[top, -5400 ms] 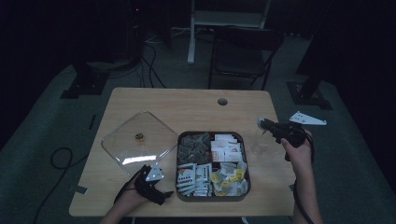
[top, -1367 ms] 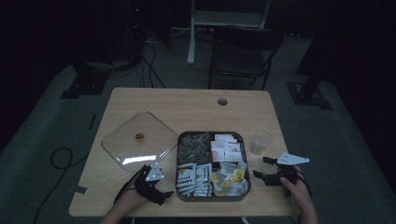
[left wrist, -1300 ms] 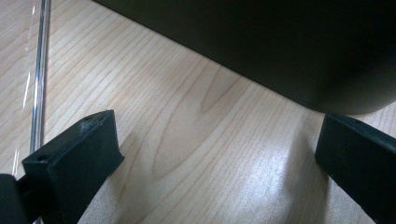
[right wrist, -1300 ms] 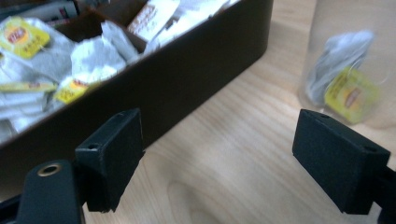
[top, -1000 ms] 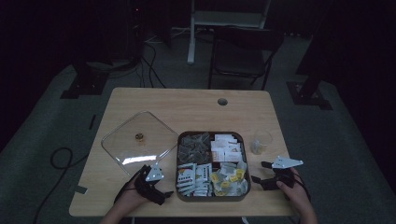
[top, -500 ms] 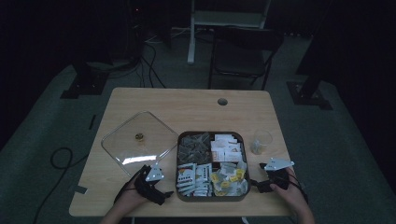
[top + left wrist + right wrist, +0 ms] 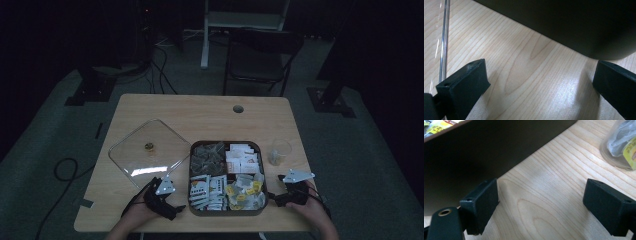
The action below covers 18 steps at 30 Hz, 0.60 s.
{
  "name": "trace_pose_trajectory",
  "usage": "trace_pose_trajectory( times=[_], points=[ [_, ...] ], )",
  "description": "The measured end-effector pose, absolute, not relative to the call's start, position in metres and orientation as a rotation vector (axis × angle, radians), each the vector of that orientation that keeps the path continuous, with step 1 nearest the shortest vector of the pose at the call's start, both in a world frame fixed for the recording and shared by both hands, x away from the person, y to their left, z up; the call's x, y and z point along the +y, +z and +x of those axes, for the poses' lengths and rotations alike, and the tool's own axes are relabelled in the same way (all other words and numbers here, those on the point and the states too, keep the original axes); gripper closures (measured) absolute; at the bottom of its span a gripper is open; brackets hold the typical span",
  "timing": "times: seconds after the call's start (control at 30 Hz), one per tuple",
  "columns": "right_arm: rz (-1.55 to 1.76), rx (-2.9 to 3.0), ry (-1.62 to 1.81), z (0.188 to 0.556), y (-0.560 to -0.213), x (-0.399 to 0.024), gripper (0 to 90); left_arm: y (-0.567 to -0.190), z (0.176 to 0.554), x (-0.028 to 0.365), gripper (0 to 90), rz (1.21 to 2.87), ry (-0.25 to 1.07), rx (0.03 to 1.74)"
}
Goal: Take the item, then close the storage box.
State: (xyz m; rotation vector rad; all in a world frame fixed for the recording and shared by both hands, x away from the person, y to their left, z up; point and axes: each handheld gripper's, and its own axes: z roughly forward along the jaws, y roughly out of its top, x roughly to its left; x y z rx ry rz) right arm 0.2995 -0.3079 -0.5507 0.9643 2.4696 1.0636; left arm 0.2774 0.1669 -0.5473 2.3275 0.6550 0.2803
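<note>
A dark square tray (image 7: 226, 213) holds several compartments of tea bags and sachets at the table's front centre. My left gripper (image 7: 175, 209) rests on the table at the tray's front left corner, jaws open on bare wood; the tray wall (image 7: 574, 22) lies just ahead in the left gripper view. My right gripper (image 7: 273, 198) lies low by the tray's right front side, open and empty. In the right gripper view the tray wall (image 7: 486, 150) is at its left jaw and a clear cup (image 7: 621, 142) with a sachet inside stands ahead right.
A clear square lid (image 7: 145, 152) lies flat left of the tray, its edge (image 7: 444, 37) beside my left jaw. The cup (image 7: 280, 151) stands right of the tray. A cable hole (image 7: 238, 108) sits at the table's far side, and a chair (image 7: 260, 55) stands beyond.
My right gripper came back from beside the cup, moving down and left to the tray's right front side. The left gripper has stayed where it was.
</note>
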Motion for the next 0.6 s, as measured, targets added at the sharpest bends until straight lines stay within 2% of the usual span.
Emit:
trace_pose_trajectory(
  times=[0.6],
  points=[
    [0.965, 2.470, 1.064, 0.2989, -0.5507, -0.3075, 12.3, -0.5468, 0.2735, 0.1670, 0.4, 2.332, 0.266, 0.636]
  ],
)
